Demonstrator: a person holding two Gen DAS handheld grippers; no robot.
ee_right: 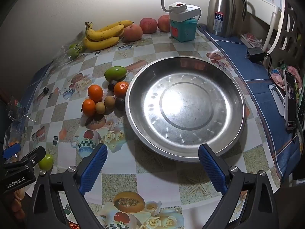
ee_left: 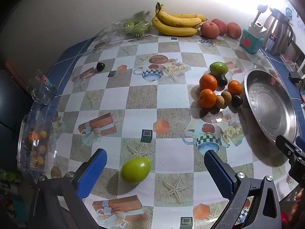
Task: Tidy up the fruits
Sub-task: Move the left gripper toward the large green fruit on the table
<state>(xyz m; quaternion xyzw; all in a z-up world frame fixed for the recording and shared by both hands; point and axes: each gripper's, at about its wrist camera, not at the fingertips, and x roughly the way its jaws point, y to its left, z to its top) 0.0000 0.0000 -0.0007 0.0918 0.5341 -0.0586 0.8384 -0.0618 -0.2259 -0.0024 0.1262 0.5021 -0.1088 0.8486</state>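
Observation:
A green fruit (ee_left: 136, 169) lies on the patterned tablecloth between the wide-apart blue fingers of my left gripper (ee_left: 154, 169), which is open and not touching it; the same green fruit (ee_right: 46, 161) shows in the right wrist view. My right gripper (ee_right: 152, 164) hangs open over the near rim of an empty steel basin (ee_right: 185, 106), holding nothing. Left of the basin sits a cluster of oranges (ee_right: 95, 93), brown longans (ee_right: 109, 102), dark plums (ee_right: 119, 103) and a green mango (ee_right: 115, 73). The steel basin (ee_left: 270, 103) lies at the right edge of the left wrist view.
Bananas (ee_left: 176, 22) and red apples (ee_left: 209, 30) line the back wall beside a clear box of green fruit (ee_left: 134, 27). A teal box with a lamp (ee_right: 183, 27), a steel flask (ee_right: 222, 9) and a phone (ee_right: 290, 99) stand right. Clear containers (ee_left: 36, 145) sit at the left edge.

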